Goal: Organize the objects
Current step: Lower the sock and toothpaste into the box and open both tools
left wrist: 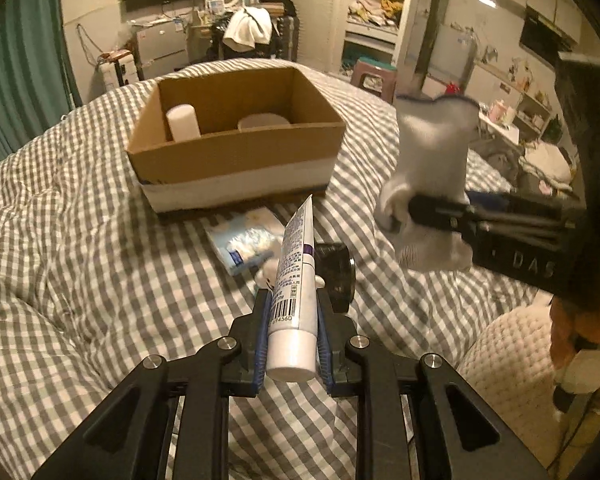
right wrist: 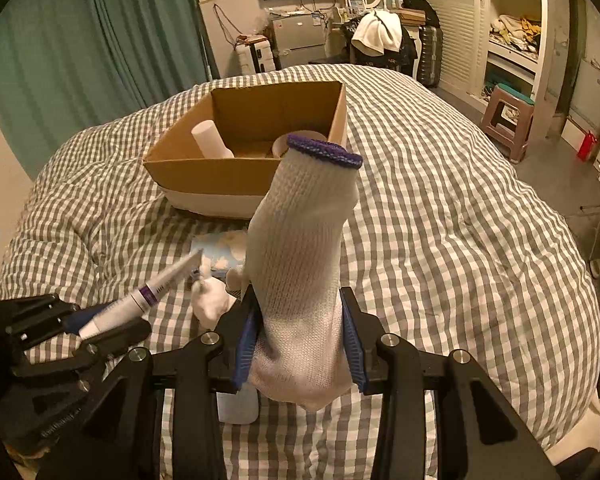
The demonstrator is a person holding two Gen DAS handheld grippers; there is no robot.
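Observation:
My left gripper [left wrist: 292, 332] is shut on a white tube [left wrist: 296, 280] with a barcode, held above the checked bedspread with its crimped end toward the cardboard box [left wrist: 236, 160]. In the right wrist view the same tube [right wrist: 140, 300] sticks out of the left gripper [right wrist: 104, 318] at lower left. My right gripper [right wrist: 300, 336] is shut on a white knitted glove [right wrist: 304, 248] with a purple cuff, which stands upright between the blue pads. The glove [left wrist: 432, 168] hangs at right in the left wrist view. The box [right wrist: 220, 176] holds a white bottle [right wrist: 210, 138] and a round white item [left wrist: 264, 122].
On the bedspread [left wrist: 80, 240] before the box lie a blue-and-white tissue pack [left wrist: 244, 240], a black round object [left wrist: 338, 272] and a small white item [right wrist: 212, 304]. A white bottle [right wrist: 238, 404] lies under the right gripper. Furniture, a stool [right wrist: 508, 120] and shelves stand beyond the bed.

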